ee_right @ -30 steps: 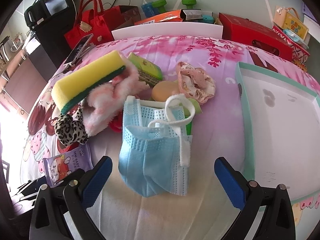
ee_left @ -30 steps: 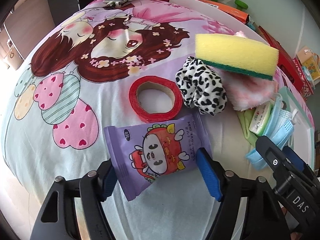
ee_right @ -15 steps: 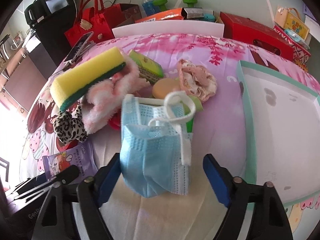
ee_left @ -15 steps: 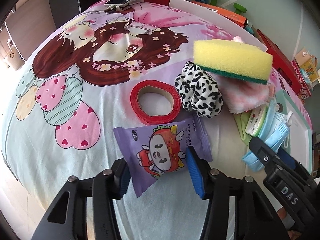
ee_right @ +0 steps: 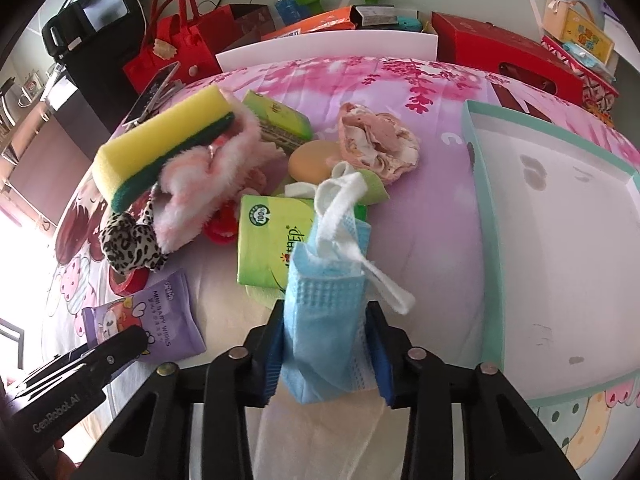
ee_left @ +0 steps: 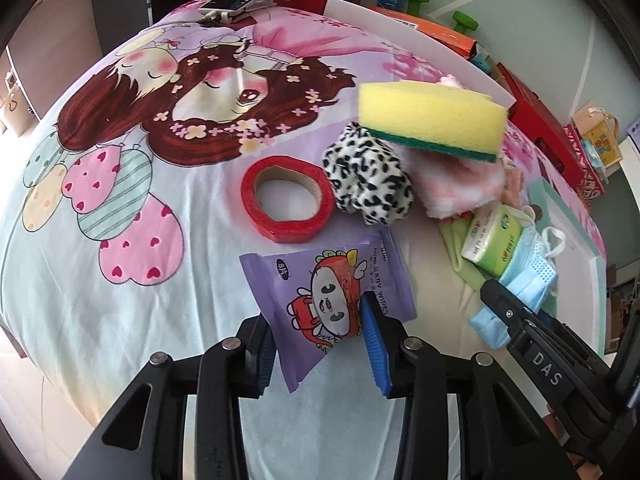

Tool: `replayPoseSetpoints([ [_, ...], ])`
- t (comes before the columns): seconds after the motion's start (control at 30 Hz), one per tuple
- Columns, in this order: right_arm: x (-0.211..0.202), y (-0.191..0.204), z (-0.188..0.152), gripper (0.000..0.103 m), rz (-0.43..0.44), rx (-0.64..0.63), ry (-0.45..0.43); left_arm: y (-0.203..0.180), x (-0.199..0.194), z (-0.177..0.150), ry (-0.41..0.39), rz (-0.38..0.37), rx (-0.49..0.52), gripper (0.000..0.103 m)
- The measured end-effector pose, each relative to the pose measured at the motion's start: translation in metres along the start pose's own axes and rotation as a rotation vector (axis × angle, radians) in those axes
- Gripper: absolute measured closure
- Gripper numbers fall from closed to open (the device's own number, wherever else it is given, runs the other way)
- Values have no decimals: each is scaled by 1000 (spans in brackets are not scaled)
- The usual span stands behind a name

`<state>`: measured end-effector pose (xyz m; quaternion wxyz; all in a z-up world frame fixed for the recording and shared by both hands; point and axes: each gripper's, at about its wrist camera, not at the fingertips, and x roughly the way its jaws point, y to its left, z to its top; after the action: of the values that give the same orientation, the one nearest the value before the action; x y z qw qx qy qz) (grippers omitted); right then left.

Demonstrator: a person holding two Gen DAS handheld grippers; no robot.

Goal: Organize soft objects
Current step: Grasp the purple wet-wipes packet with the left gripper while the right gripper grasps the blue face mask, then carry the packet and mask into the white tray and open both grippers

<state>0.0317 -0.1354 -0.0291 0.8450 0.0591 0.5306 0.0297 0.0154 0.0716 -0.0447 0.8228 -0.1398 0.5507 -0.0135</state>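
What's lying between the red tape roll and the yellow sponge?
The leopard-print scrunchie sits between the red tape roll and yellow sponge, seen from the left wrist.

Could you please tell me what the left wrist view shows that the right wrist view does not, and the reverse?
Only the left wrist view shows the red tape ring's open centre. Only the right shows the round tan soap bar and crumpled beige cloth. Both show the yellow-and-green sponge, the purple baby-wipes pack gripped by the left claw, and the blue face mask gripped by the right claw.
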Motion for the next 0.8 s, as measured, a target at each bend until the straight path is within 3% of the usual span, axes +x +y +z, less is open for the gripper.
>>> replayPoseSetpoints([
  [0.5,-17,-11,-9,82,-13,15,-50,-17,-23,-7,-13,-56,32,65],
  [0.8,-41,-23,-7,82,-29,41,-112,-26,-49,-2,-49,-115,42,66],
])
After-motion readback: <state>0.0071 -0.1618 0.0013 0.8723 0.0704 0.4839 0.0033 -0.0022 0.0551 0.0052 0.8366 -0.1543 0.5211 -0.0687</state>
